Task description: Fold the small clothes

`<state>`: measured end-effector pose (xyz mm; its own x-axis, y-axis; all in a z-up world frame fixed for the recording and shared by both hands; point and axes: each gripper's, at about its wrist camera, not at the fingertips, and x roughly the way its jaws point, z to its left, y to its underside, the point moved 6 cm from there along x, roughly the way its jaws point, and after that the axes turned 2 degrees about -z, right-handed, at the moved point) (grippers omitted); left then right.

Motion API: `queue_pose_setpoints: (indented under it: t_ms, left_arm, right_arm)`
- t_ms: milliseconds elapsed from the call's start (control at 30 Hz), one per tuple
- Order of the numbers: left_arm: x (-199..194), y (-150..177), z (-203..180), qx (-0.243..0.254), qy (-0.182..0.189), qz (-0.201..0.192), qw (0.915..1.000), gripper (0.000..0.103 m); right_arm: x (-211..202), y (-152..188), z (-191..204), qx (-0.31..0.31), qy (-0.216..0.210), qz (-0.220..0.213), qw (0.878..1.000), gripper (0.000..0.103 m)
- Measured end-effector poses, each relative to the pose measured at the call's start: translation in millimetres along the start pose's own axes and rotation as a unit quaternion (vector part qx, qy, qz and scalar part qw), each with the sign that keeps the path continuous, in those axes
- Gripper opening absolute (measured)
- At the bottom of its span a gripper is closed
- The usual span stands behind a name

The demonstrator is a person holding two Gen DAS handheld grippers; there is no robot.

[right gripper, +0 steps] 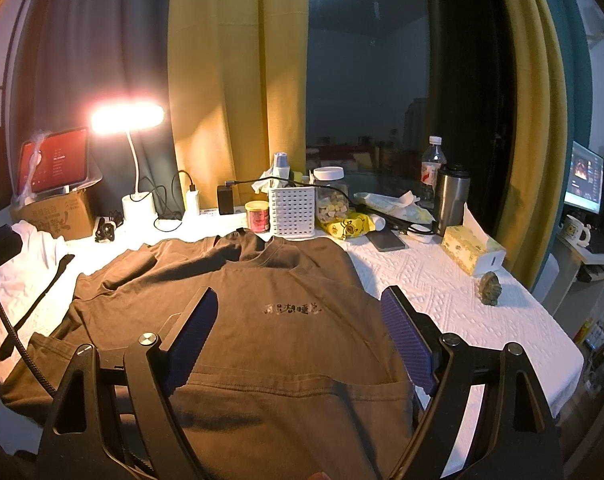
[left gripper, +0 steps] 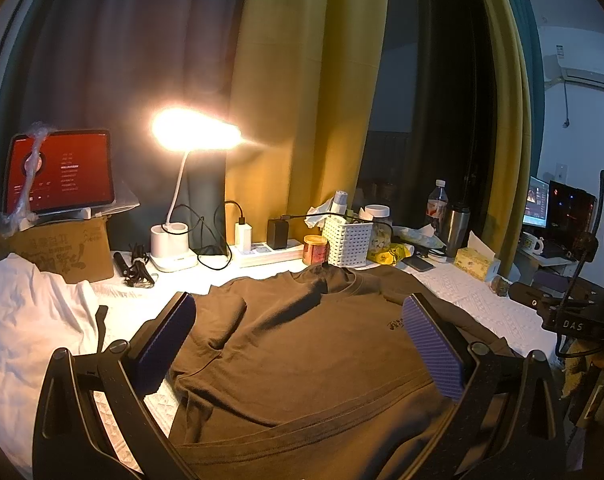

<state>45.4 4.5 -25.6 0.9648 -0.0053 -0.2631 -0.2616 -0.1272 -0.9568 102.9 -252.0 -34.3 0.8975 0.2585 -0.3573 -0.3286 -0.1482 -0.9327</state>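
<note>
A brown T-shirt (left gripper: 302, 352) lies spread on the white table cover, neck toward the far clutter, small dark print on its chest (right gripper: 292, 309). Its bottom hem looks doubled over near me. My left gripper (left gripper: 300, 308) hangs open just above the shirt's left half, purple pads wide apart with nothing between them. My right gripper (right gripper: 298, 300) is open too, over the shirt's chest (right gripper: 286, 344), pads either side of the print. The right gripper's body and cable show at the right edge of the left wrist view. A crumpled white garment (left gripper: 26, 320) lies at the left.
Along the back stand a lit desk lamp (left gripper: 194, 132), a tablet on a cardboard box (left gripper: 58, 172), a power strip with chargers (left gripper: 262, 248), a white basket (right gripper: 293, 211), a jar, bottle, steel tumbler (right gripper: 451, 196) and tissue box (right gripper: 471, 254). A small dark lump (right gripper: 489, 289) sits right of the shirt.
</note>
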Motion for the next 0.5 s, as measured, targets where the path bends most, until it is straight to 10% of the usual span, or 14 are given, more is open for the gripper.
queue_pose_setpoints:
  t_ms: [500]
  left_arm:
    - [46, -8, 0, 0.001, -0.002, 0.045, 0.9990, 0.102]
  right_arm:
    - [48, 1, -24, 0.018, 0.013, 0.041, 0.999, 0.086]
